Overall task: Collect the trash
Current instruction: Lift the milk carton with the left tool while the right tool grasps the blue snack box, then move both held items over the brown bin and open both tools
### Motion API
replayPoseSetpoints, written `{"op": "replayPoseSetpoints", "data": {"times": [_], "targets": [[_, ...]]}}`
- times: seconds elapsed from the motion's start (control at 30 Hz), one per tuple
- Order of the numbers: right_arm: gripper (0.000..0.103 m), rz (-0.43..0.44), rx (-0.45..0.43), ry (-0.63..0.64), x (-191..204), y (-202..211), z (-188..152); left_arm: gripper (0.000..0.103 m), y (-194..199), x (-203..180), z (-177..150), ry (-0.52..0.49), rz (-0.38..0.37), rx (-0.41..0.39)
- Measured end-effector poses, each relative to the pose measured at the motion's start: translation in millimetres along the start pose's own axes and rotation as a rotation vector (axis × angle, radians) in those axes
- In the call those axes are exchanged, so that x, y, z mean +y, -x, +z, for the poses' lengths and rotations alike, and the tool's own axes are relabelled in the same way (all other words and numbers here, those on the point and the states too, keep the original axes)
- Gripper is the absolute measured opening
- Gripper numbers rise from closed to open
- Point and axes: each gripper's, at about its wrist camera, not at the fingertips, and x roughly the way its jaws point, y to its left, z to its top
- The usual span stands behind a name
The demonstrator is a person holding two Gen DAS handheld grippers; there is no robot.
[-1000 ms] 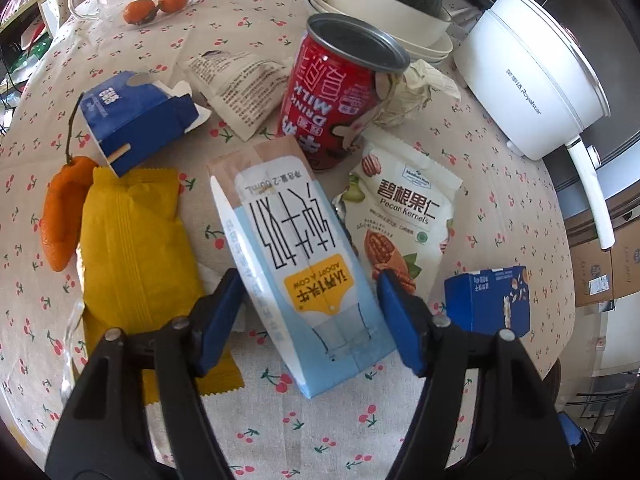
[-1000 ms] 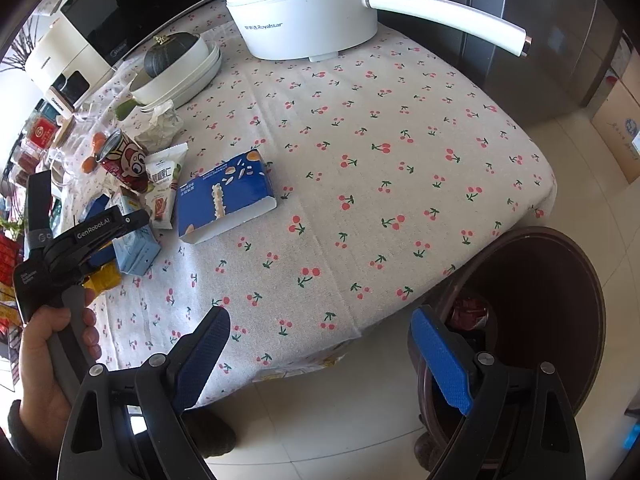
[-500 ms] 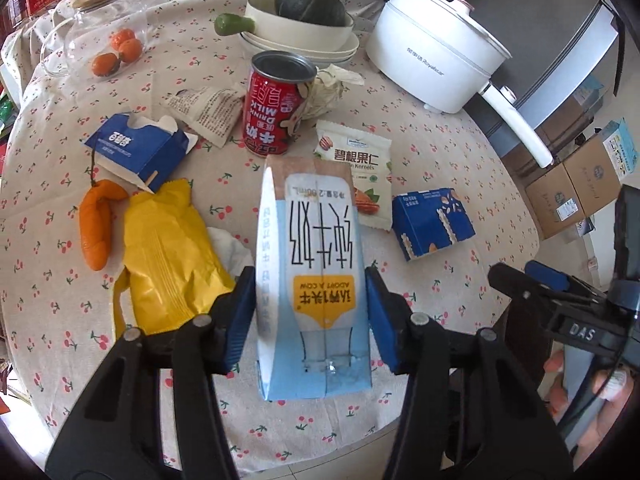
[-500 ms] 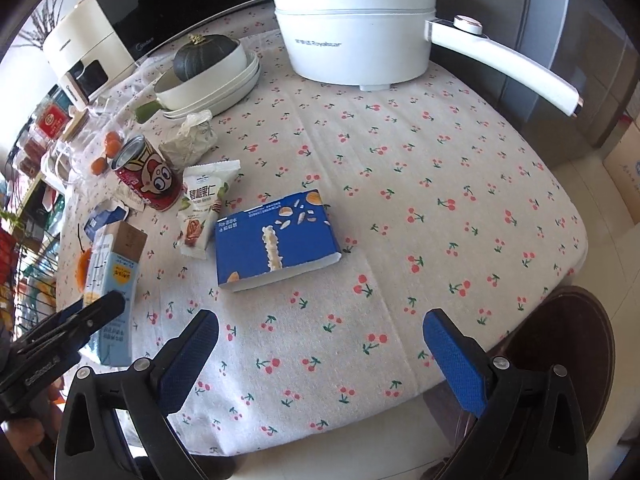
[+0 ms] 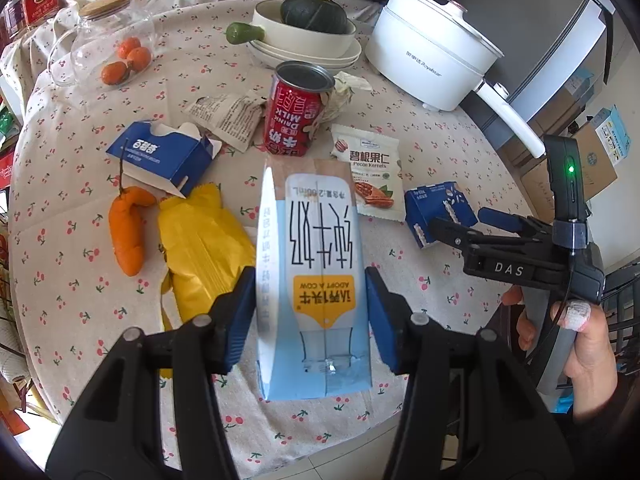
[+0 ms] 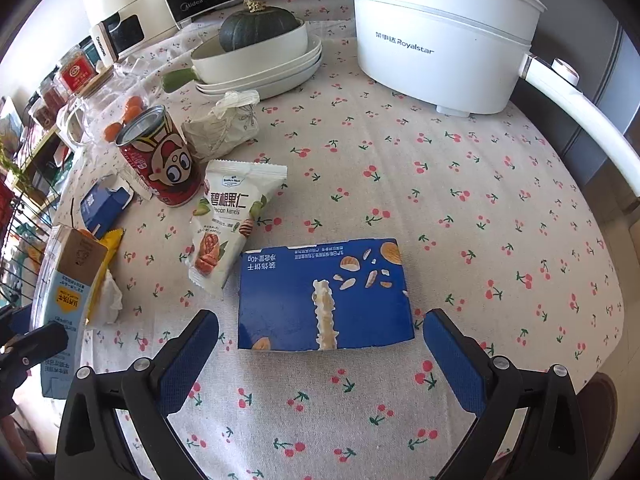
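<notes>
We see the left gripper (image 5: 310,312) clamped on the pale blue milk carton (image 5: 316,276), held above the cherry-print tablecloth (image 6: 460,200). Right gripper (image 6: 320,352) has jaws wide apart, nothing between them; the dark blue snack box (image 6: 324,294) lies flat at its 12 o'clock. Red can (image 6: 160,160) at 10 o'clock, probably empty.

1. Bare cloth of the table (image 6: 460,208) is seen right of and beyond the blue snack box (image 6: 324,296), up to the white pot (image 6: 436,40).
2. The box's left side is crowded by the pecan bag (image 6: 228,224), with the red can (image 6: 160,160) just behind.
3. Open cloth is left before the box, between the fingers (image 6: 188,348) of the right gripper (image 6: 320,352).
</notes>
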Motion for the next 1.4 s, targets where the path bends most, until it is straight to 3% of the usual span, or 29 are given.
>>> {"op": "replayPoseSetpoints", "data": {"times": [0.27, 0.53, 0.93, 1.4], "targets": [[0.103, -0.055, 0.042, 0.035, 6.4, -26.2, 1.4, 0.055, -5.5, 5.2, -0.4, 0.006, 0.014, 0.014], [0.098, -0.024, 0.023, 0.018, 2.3, -22.9, 3.1, 0.055, -3.3, 5.9, -4.4, 0.008, 0.011, 0.013], [0.096, -0.024, -0.027, -0.005, -7.2, 30.8, -20.4, 0.055, 3.7, -16.8, -14.6, -0.028, -0.023, -0.002], [0.096, -0.07, -0.059, -0.116, -74.6, 94.8, -68.7, 0.055, -4.7, -83.5, -21.0, -0.104, -0.099, 0.006]]}}
